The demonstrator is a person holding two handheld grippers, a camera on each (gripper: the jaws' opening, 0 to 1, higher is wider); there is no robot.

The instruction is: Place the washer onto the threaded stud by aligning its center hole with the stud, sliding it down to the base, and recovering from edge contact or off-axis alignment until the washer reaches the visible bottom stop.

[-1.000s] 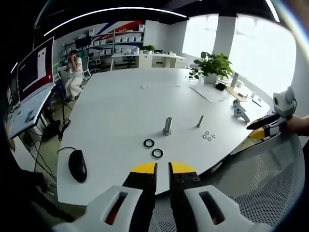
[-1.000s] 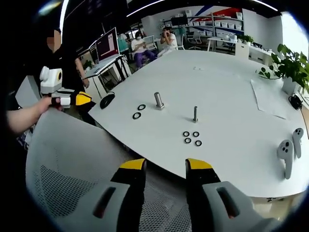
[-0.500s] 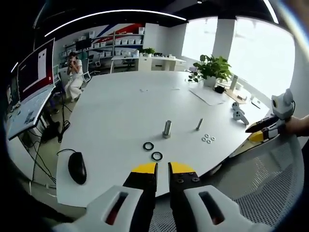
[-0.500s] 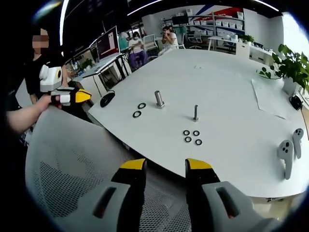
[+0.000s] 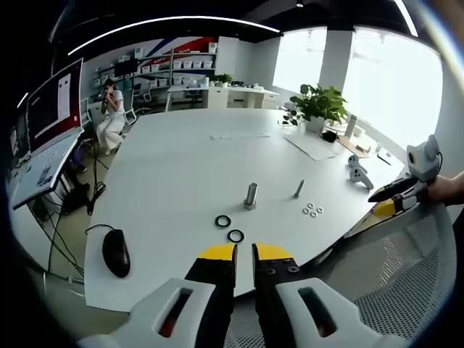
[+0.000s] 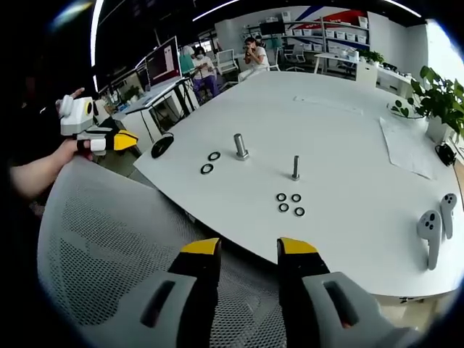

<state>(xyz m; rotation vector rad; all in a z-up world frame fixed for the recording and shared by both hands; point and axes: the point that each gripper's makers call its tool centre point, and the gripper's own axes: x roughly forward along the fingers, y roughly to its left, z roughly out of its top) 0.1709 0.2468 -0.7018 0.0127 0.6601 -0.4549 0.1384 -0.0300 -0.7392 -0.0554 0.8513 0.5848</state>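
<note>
White table (image 5: 181, 167) spreads ahead of both claws in an office with shelves, a monitor and plants at the far side. In the left gripper view the left claw (image 5: 243, 252) sits short of the table's near edge, its yellow-tipped jaws nearly pressed together with a thin gap and nothing between them. Just beyond its tips lie two black rings (image 5: 229, 228); past those stands a thick stud (image 5: 251, 195), and to its right a thin stud (image 5: 299, 188) with four small washers (image 5: 312, 211) near it. A mouse (image 5: 116, 251) lies to the left. The right claw (image 5: 386, 201) enters from the right, over a mesh chair back (image 5: 391, 290).

In the right gripper view the right claw (image 6: 244, 246) is spread wide and empty above the mesh. The washers (image 6: 289, 204) lie on the table straight ahead, the thin stud (image 6: 296, 167) just beyond them.
</note>
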